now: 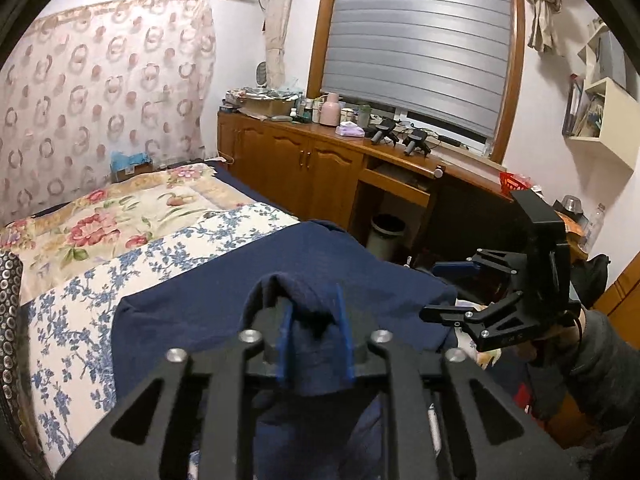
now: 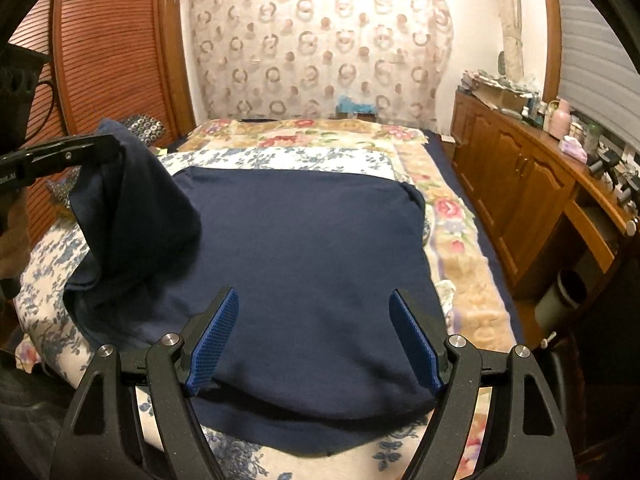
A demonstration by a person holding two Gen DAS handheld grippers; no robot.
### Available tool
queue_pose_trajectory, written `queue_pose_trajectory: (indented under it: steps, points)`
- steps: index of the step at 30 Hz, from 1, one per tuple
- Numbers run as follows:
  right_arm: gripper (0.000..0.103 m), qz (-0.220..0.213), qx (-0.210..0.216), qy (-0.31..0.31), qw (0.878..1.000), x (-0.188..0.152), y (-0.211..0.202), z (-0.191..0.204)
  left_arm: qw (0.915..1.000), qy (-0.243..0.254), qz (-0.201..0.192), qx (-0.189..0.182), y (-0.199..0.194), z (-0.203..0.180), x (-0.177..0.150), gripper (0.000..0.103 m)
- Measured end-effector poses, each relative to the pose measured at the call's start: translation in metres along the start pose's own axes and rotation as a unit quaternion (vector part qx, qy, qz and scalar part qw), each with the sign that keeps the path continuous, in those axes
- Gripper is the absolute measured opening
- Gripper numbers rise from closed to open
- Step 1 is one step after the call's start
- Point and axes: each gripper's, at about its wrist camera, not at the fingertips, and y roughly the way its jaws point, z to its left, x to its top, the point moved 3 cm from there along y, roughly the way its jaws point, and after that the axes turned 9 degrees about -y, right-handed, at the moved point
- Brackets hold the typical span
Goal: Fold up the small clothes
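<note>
left claw [image 1: 314,330] pinches navy garment [image 2: 304,240] (lifted fold).

Even indoor light, heavy fisheye bend

Both views are sharp at centre, with dark vignetted corners and curved edges. The navy garment [image 2: 304,240] reads almost black in its folds; the wardrobe [image 2: 108,48] glows warm orange.

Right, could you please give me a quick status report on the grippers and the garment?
Left gripper has a raised fold of the navy cotton garment between its fingers. Right gripper open, empty, above the near hem. Nothing in the way.
</note>
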Motion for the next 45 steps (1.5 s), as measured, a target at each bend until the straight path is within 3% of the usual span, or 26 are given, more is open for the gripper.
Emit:
queue_pose_trajectory:
  steps: [2,9,19,27,31,33,36,38,39,41,45]
  points:
    - [0.08,-0.001,0.003,-0.003,1.0,0.001,0.002,0.003,1.0,0.001,-0.001,0.005,-0.004,0.003,-0.002,0.038]
    - [0.08,-0.007,0.014,-0.01,1.0,0.006,0.006,0.013,0.9998,-0.01,0.002,0.017,-0.02,0.022,-0.011,0.057]
    - [0.08,-0.007,0.044,-0.017,0.999,0.014,0.02,0.033,0.9971,-0.041,0.016,0.062,-0.028,0.067,-0.041,0.058]
    - [0.08,-0.004,0.097,-0.05,0.994,0.023,0.033,0.078,0.9921,-0.067,0.008,0.105,-0.041,0.104,-0.057,0.058]
    - [0.079,0.017,0.111,-0.08,0.99,0.02,0.047,0.098,0.9901,-0.083,0.001,0.113,-0.049,0.118,-0.062,0.058]
    - [0.071,0.032,0.112,-0.086,0.989,0.015,0.056,0.101,0.9892,-0.089,-0.002,0.117,-0.051,0.123,-0.063,0.058]
    - [0.048,0.047,0.127,-0.081,0.988,0.009,0.065,0.099,0.9877,-0.096,-0.005,0.123,-0.054,0.128,-0.066,0.058]
    - [0.021,0.044,0.141,-0.081,0.986,0.008,0.064,0.098,0.9872,-0.1,-0.005,0.124,-0.053,0.13,-0.068,0.058]
    - [0.015,0.039,0.147,-0.082,0.985,0.009,0.062,0.098,0.987,-0.101,-0.004,0.125,-0.053,0.131,-0.069,0.058]
    - [0.008,0.02,0.146,-0.085,0.985,0.014,0.054,0.099,0.9866,-0.102,-0.004,0.127,-0.052,0.132,-0.071,0.058]
    - [0.006,-0.024,0.133,-0.081,0.987,0.031,0.03,0.091,0.9865,-0.104,-0.006,0.127,-0.053,0.132,-0.071,0.058]
